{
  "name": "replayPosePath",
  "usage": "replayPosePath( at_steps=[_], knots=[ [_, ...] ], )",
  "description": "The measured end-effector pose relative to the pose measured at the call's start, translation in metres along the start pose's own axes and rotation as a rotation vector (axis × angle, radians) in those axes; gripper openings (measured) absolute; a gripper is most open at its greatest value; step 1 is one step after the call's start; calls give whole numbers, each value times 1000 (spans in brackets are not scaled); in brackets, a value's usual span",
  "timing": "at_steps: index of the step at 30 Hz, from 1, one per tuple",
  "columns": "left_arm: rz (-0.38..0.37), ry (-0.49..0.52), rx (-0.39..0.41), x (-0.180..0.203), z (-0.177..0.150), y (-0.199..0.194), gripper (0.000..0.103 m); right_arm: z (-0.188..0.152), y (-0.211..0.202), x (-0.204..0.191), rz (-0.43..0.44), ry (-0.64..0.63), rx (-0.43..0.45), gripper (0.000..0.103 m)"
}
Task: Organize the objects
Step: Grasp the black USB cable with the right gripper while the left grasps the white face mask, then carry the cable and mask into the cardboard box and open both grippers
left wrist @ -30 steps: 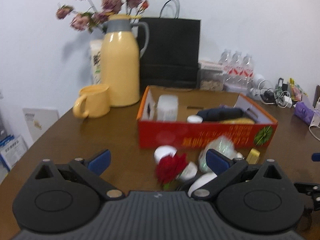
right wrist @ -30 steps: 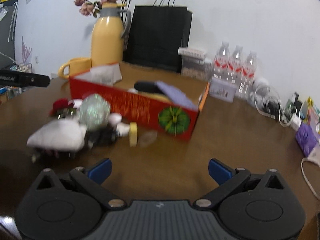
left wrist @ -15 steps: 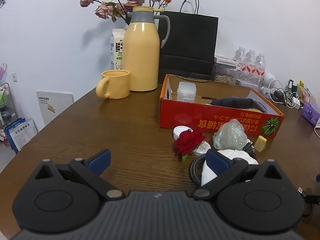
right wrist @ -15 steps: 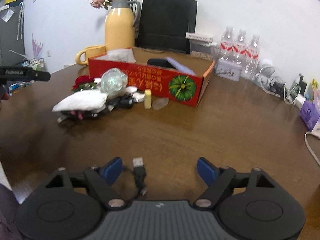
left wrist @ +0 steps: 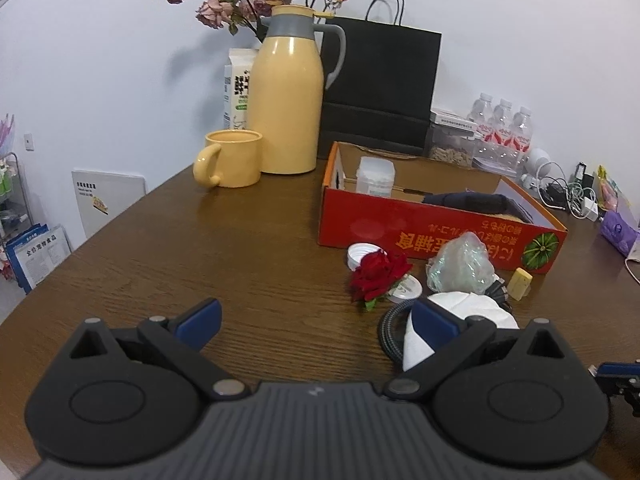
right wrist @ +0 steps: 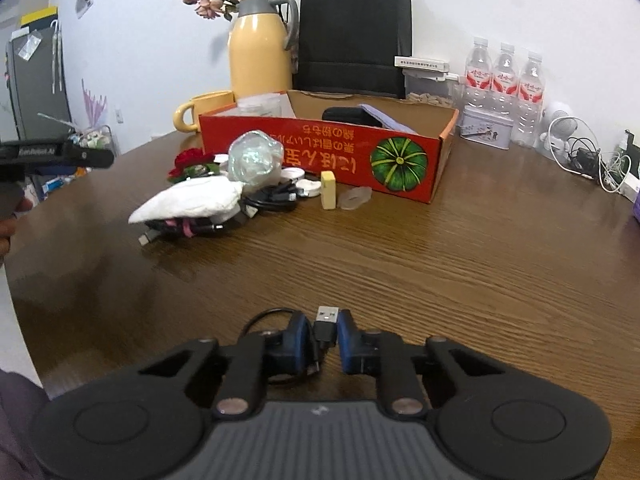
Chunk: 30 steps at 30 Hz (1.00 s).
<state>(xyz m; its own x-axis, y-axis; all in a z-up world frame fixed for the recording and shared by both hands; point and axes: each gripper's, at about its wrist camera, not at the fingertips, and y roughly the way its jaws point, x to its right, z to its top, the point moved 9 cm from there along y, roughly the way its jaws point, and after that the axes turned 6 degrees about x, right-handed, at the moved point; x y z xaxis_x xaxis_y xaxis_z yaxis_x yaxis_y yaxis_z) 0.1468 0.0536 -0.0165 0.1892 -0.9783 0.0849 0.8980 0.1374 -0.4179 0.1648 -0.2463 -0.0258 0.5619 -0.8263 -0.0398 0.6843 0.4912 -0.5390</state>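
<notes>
My right gripper is shut on a black USB cable low over the table's near edge; its plug sticks out between the pads. My left gripper is open and empty above the table, left of a pile in front of the red cardboard box. The pile holds a red fabric rose, a clear plastic bag, a white mask, coiled black cables, white lids and a yellow eraser.
A yellow jug and yellow mug stand behind the box on the left, with a black paper bag. Water bottles, a tin and chargers sit at the right. The left gripper's side shows at left.
Both grippers have pulled back from the pile. My right gripper has closed on the USB cable, which lay between its open fingers half a second ago. The left gripper stays open.
</notes>
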Motion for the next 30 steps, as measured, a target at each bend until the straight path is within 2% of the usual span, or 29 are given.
replayPosePath(
  at_steps=[11, 16, 21, 25, 30],
  knots=[
    [-82, 29, -28, 29, -3, 12, 103, 17, 12, -10, 7, 24, 46, 12],
    [-141, 59, -54, 56, -4, 22, 103, 39, 13, -10, -11, 15, 106, 12],
    [-189, 63, -114, 84, -11, 34, 103, 62, 19, -1, -51, 19, 168, 12],
    [-202, 93, -124, 102, -15, 41, 103, 71, 28, 6, -74, 39, 195, 12],
    [-198, 148, -146, 114, -23, 53, 103, 67, 37, 12, -81, 50, 186, 12]
  ],
)
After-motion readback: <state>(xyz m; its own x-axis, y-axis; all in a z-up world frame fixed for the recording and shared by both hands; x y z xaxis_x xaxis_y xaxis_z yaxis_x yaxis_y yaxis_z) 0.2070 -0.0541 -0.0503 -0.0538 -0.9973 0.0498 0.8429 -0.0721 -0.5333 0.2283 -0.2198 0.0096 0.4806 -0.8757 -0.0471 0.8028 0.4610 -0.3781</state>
